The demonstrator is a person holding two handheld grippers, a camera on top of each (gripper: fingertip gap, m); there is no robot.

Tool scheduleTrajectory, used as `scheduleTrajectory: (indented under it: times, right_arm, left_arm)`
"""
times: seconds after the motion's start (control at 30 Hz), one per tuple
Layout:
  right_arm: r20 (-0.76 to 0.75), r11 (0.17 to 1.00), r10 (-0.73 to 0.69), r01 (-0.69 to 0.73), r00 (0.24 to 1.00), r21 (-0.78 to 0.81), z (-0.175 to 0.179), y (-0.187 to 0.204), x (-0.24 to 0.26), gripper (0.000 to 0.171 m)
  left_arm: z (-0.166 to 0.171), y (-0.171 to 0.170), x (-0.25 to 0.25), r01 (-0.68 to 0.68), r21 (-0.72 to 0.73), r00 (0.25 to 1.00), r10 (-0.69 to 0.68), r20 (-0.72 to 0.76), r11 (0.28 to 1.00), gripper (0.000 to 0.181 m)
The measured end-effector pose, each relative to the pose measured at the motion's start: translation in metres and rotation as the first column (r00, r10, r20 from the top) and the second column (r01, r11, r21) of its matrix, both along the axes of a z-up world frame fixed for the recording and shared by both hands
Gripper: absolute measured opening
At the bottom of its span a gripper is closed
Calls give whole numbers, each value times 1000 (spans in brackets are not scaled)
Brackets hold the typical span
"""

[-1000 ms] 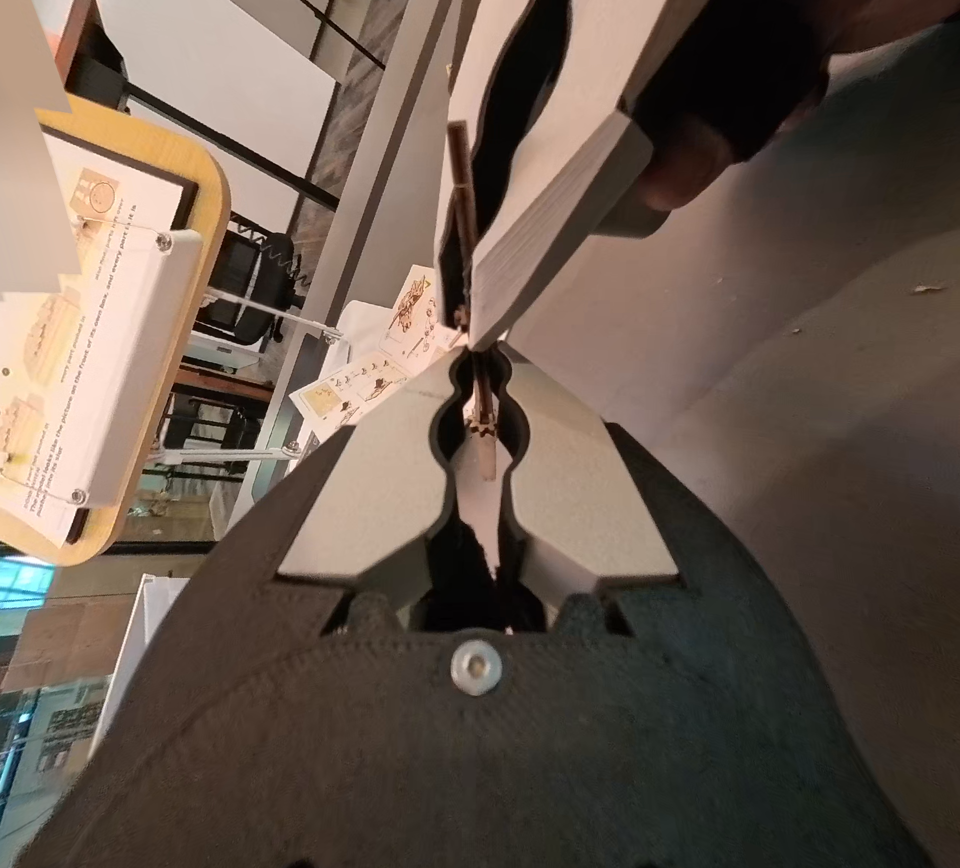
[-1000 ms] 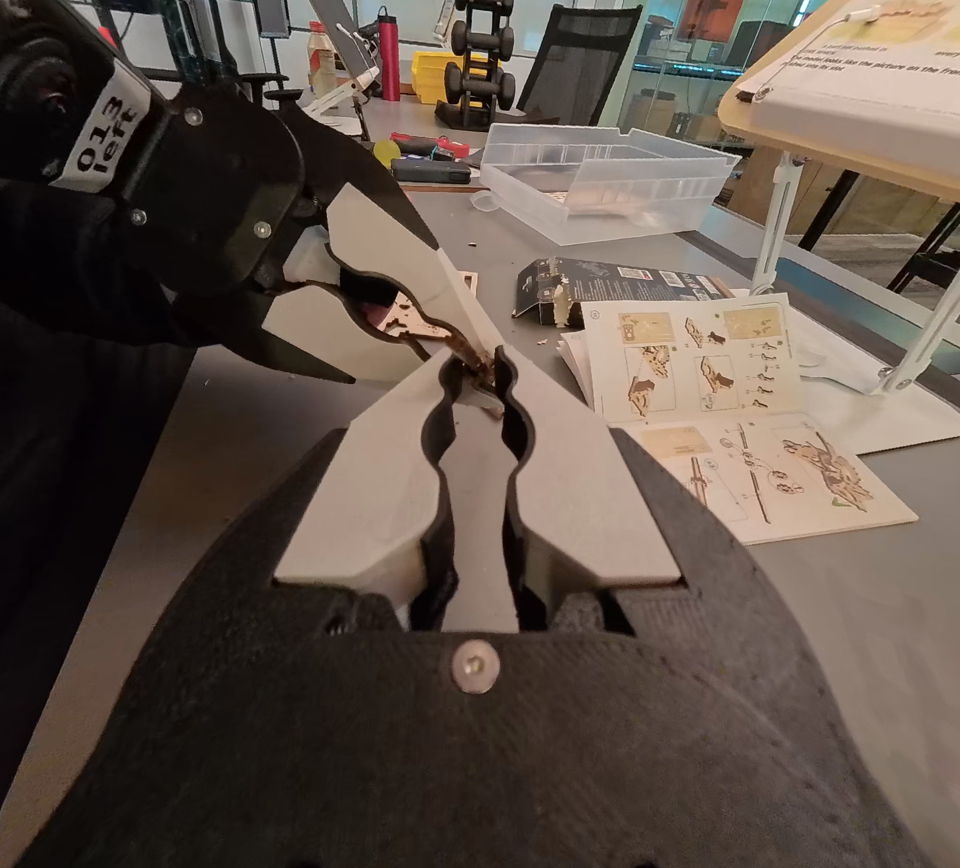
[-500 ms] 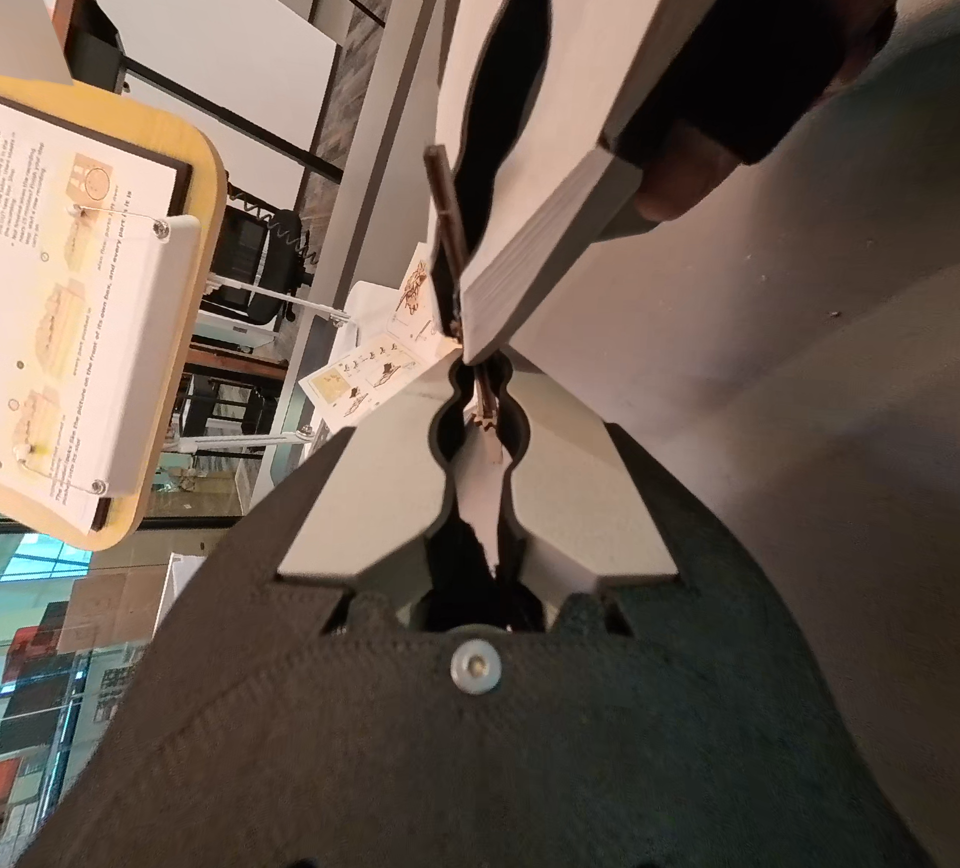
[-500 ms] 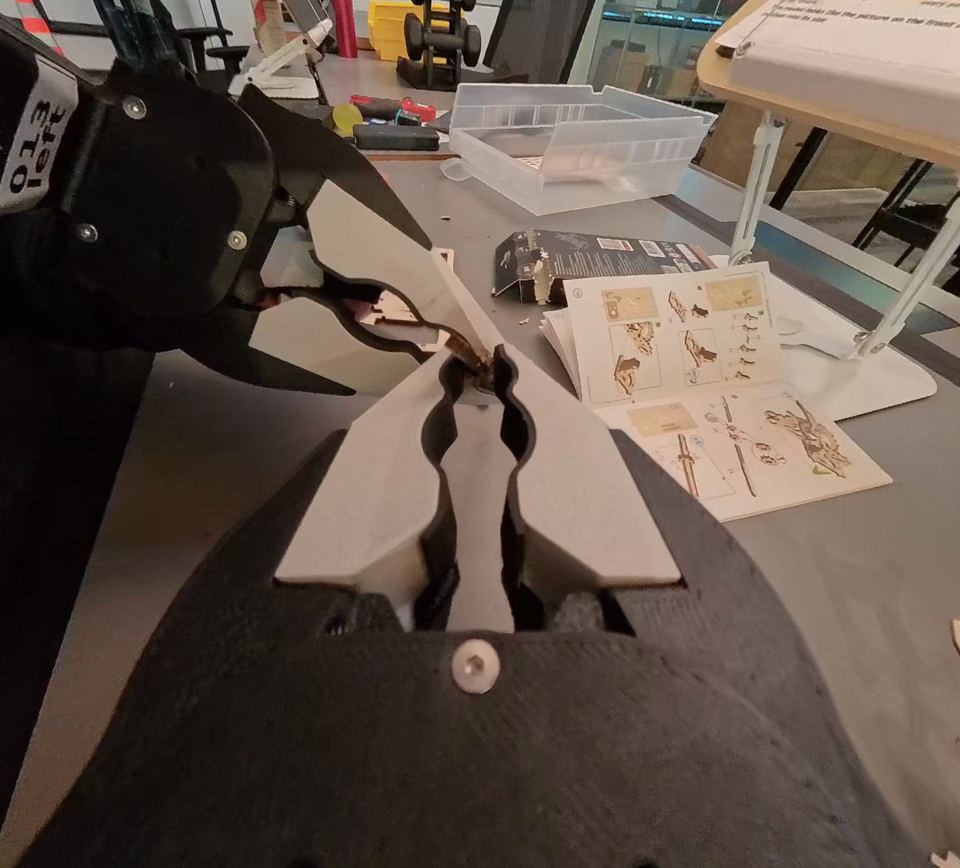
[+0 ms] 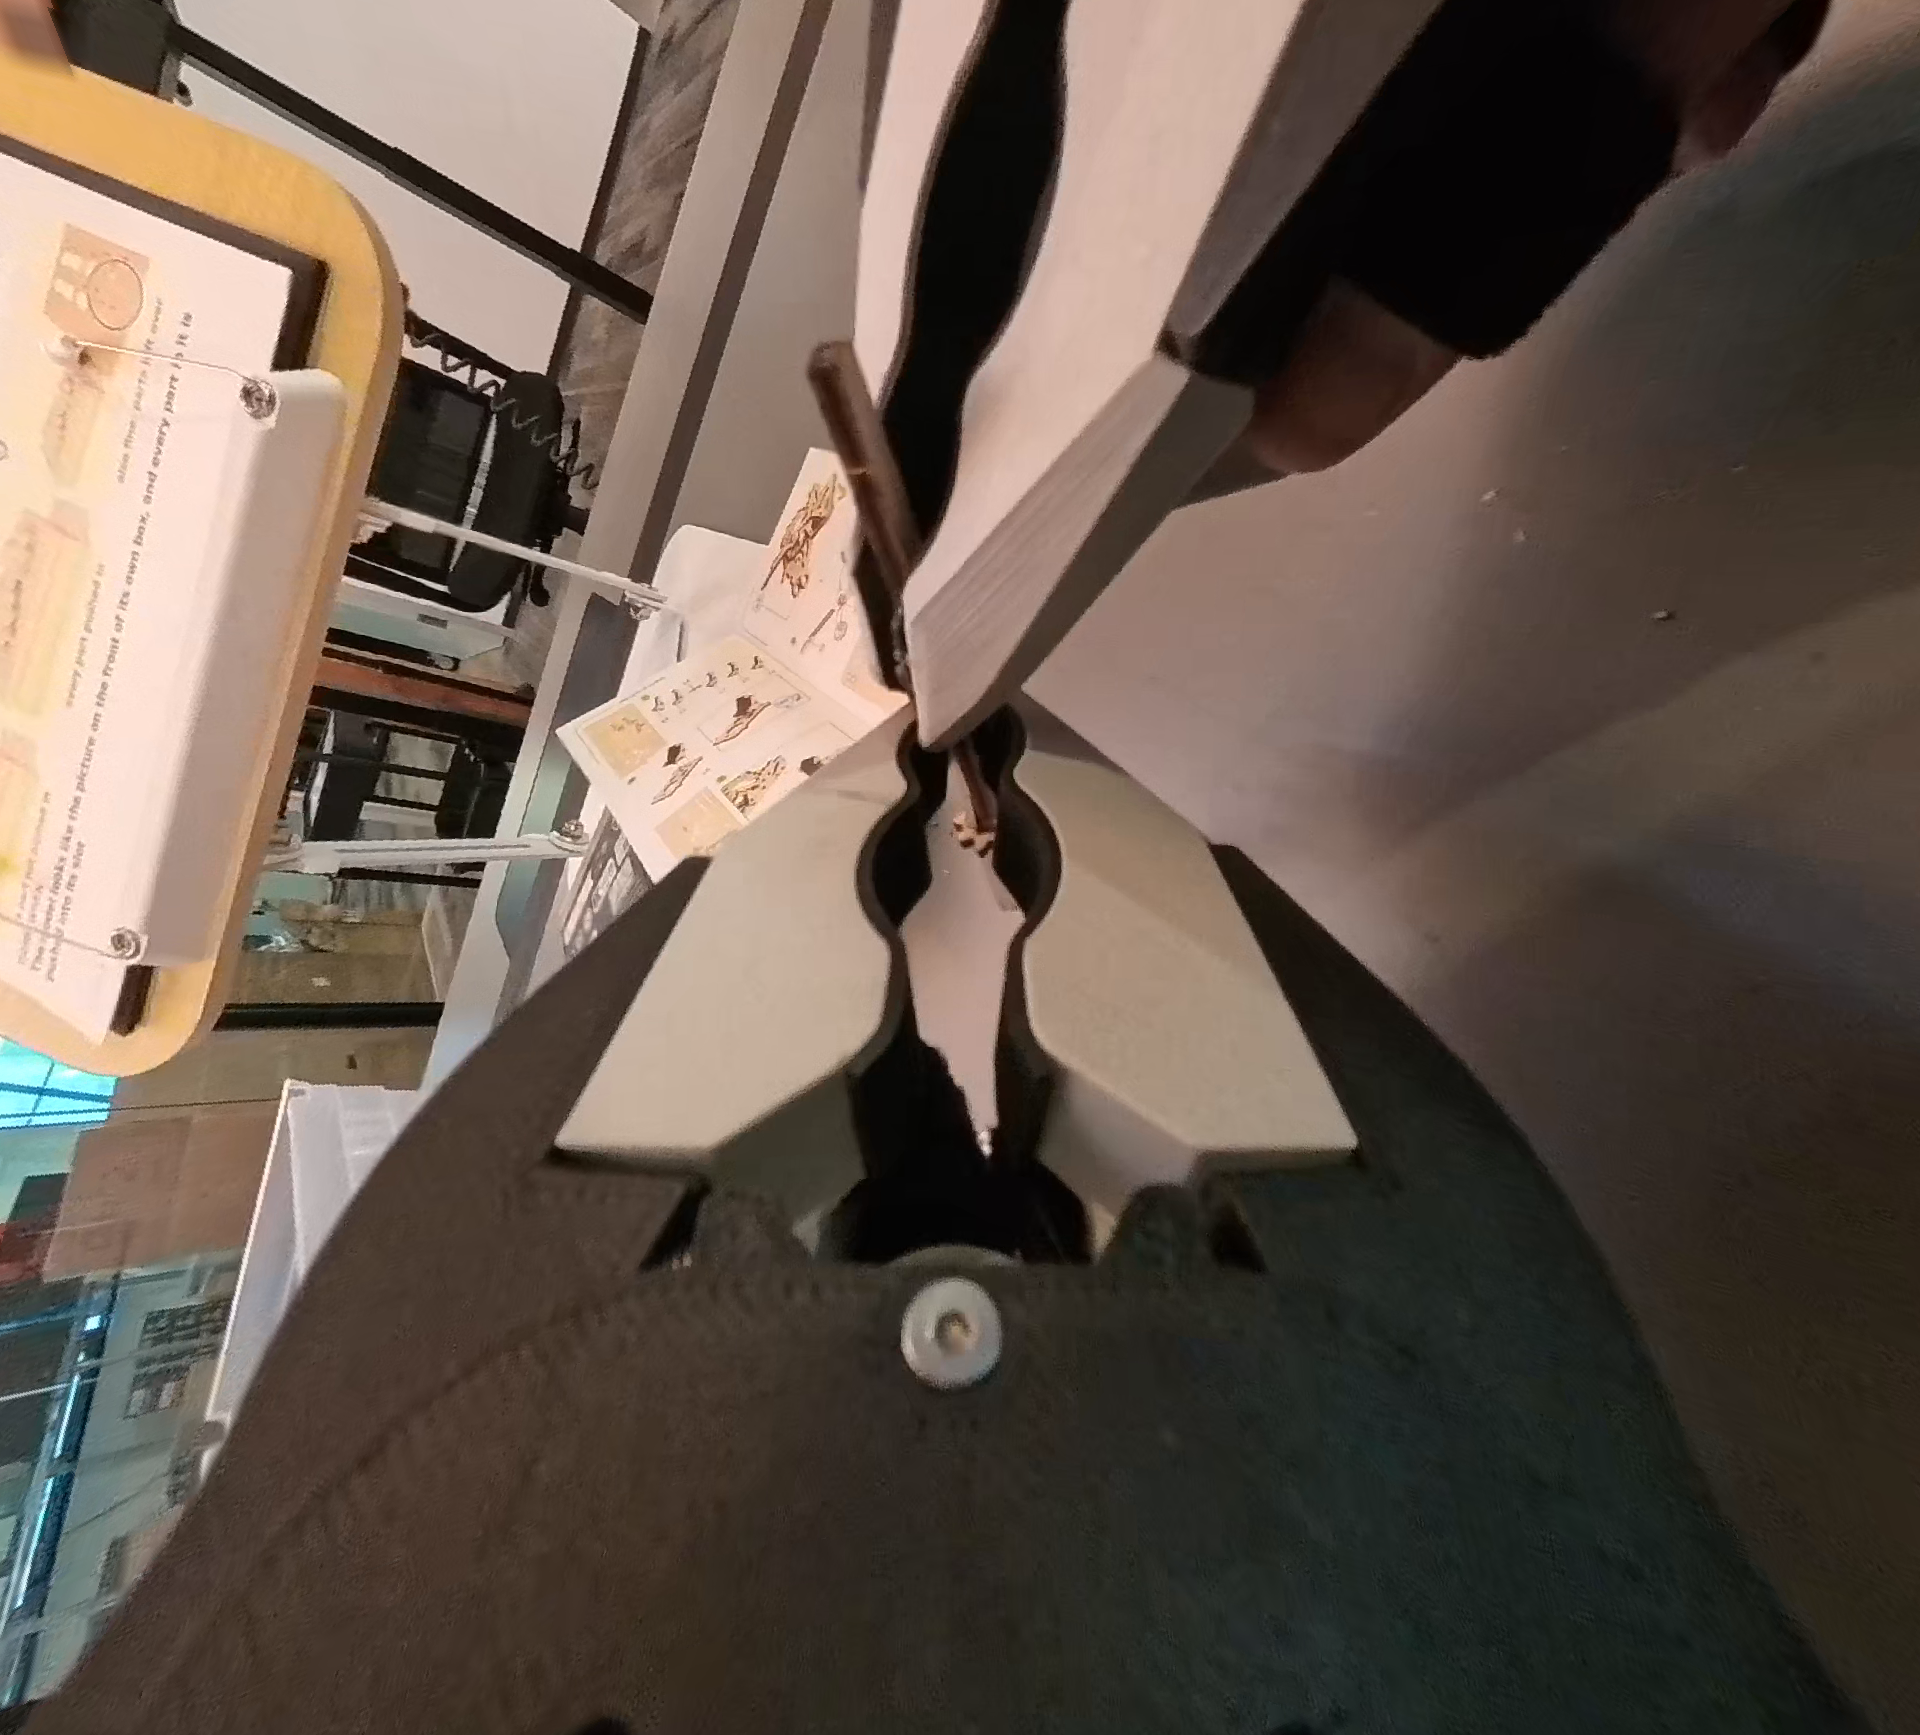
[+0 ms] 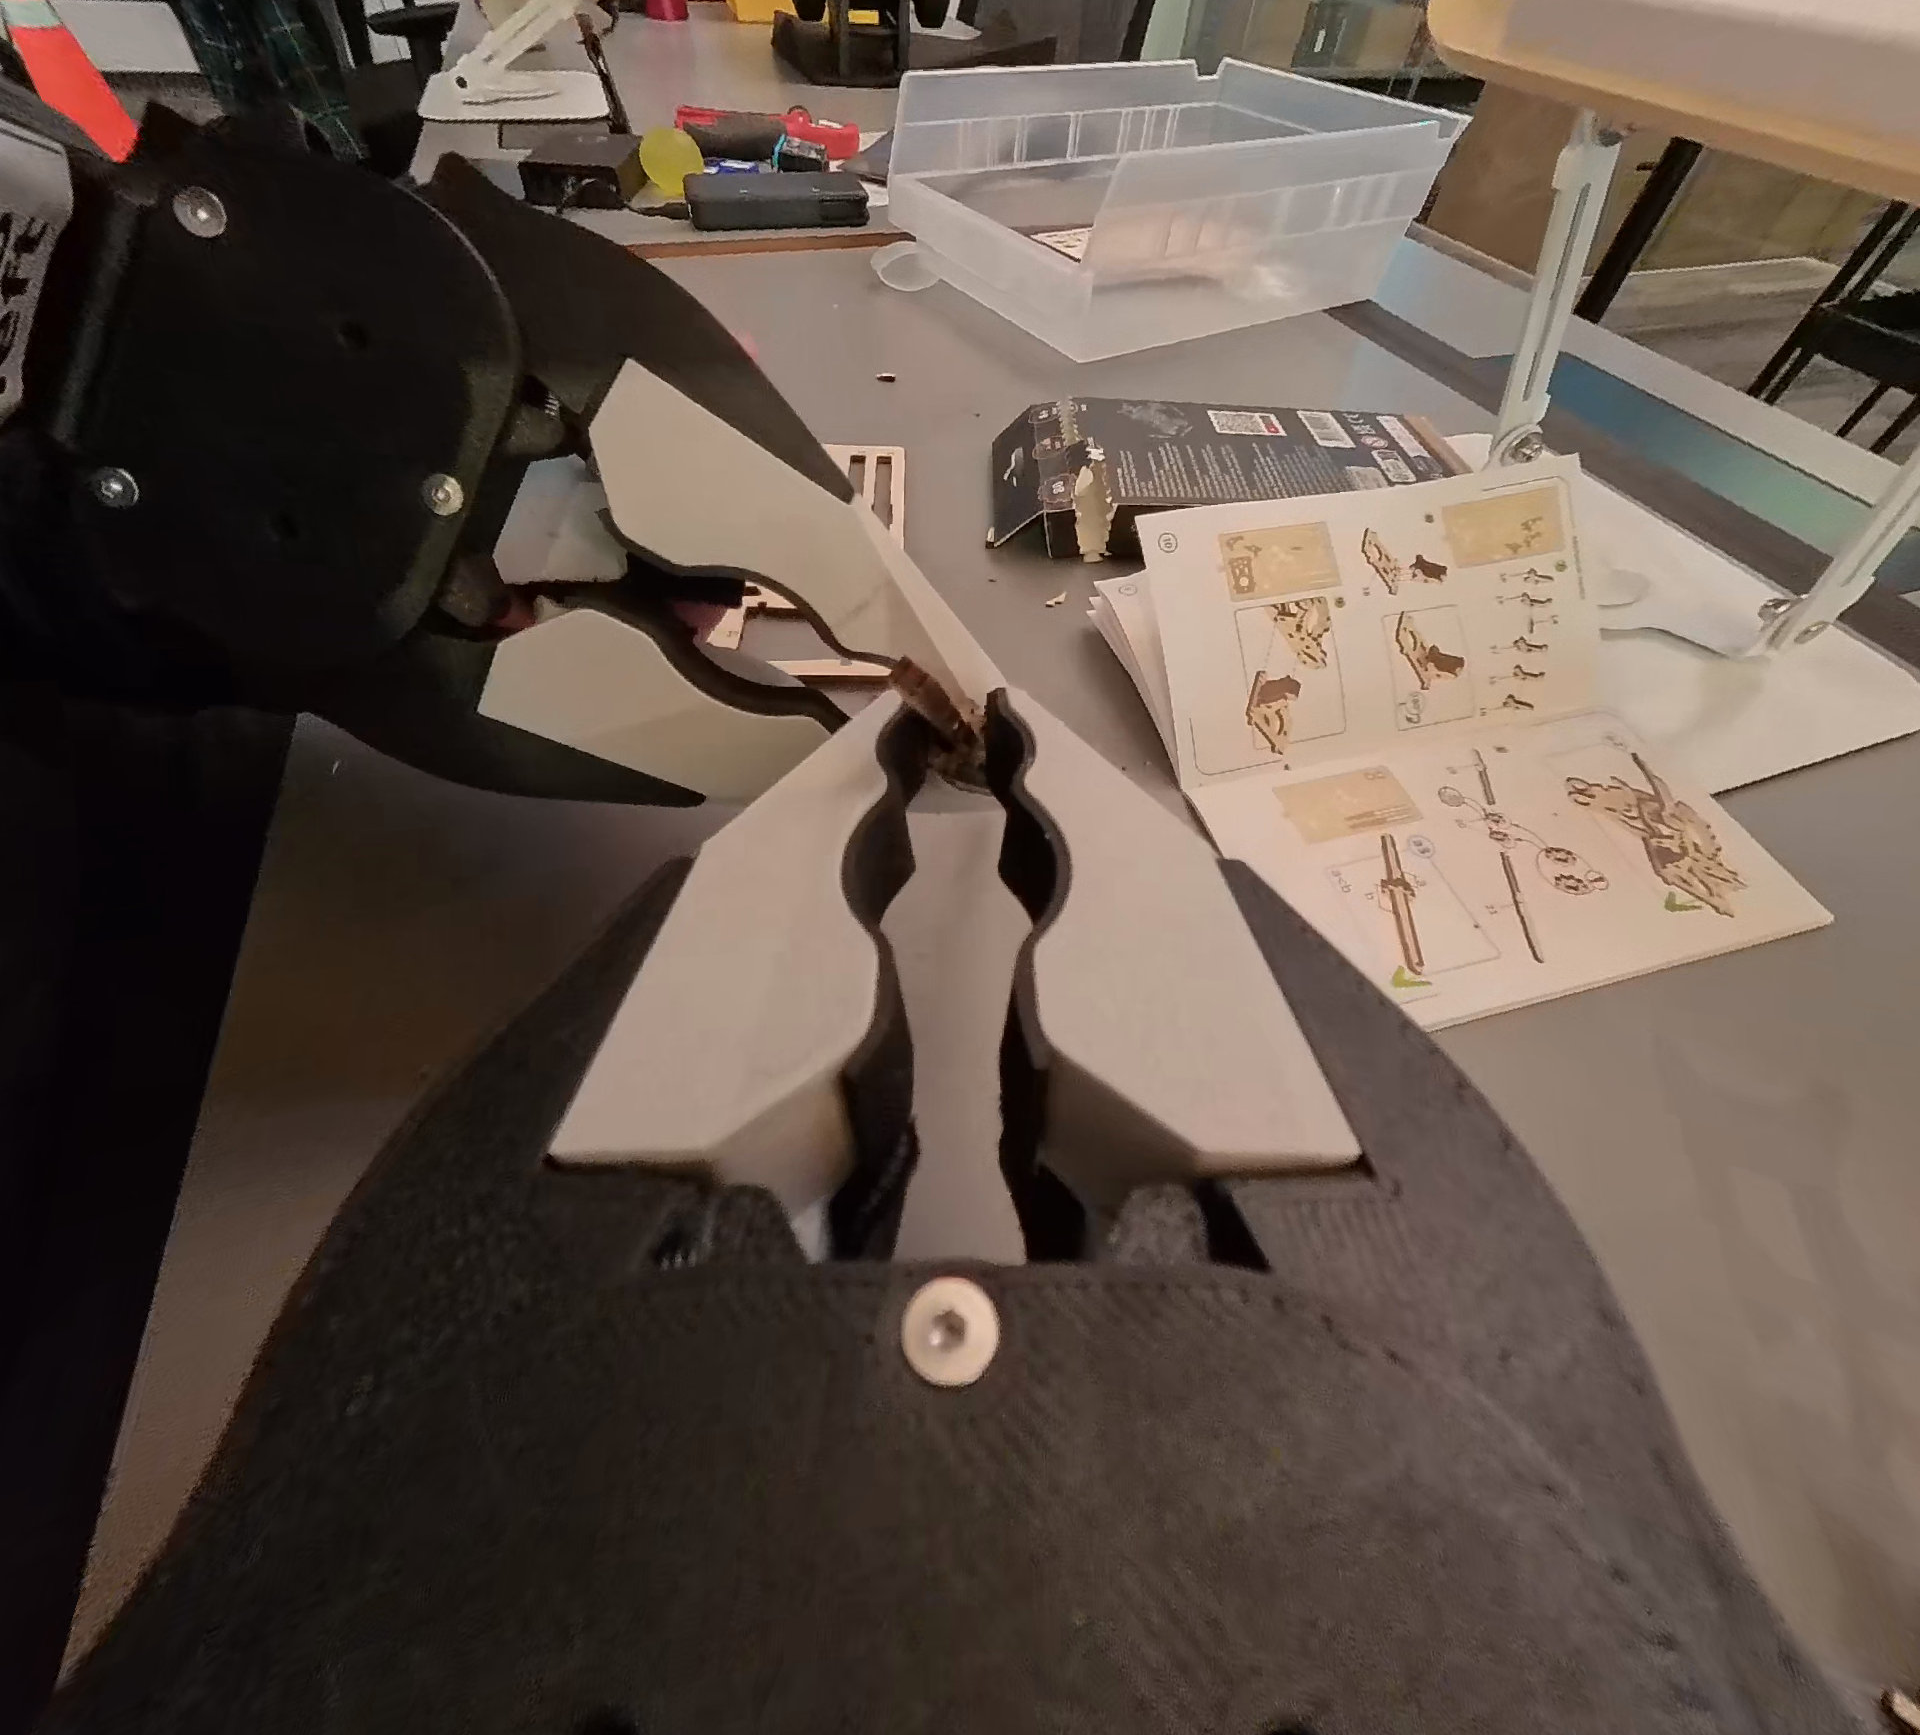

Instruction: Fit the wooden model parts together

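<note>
While my left gripper (image 5: 961,812) pinches 1 thin wooden strip (image 5: 871,532), my right gripper (image 6: 951,735) clamps its end at 12 o'clock; instruction booklet (image 6: 1382,729) lies at 2 o'clock.

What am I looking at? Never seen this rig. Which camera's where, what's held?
No robot: a person holds a two-finger gripper in each hand, each with a forward-looking camera. One picture looks along the left gripper, the other along the right gripper; they meet tip to tip. The left seems to pinch a thin wooden stick; what the right grips is hidden. On the grey table lie an instruction booklet, a black box, a clear plastic bin and a wooden parts sheet.
</note>
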State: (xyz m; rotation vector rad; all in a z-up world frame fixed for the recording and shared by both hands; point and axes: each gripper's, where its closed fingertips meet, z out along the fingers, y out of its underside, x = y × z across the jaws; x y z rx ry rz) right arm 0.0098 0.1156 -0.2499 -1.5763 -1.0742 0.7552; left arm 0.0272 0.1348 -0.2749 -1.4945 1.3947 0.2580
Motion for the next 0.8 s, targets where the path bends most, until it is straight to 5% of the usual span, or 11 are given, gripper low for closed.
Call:
scheduleTrajectory:
  times: [0.8]
  right_arm:
    - [-525,899,155,-340,837,-276,37,-4,19,9]
  left_arm:
    - [46,-15,11,136,24,944,-137,300,990,12]
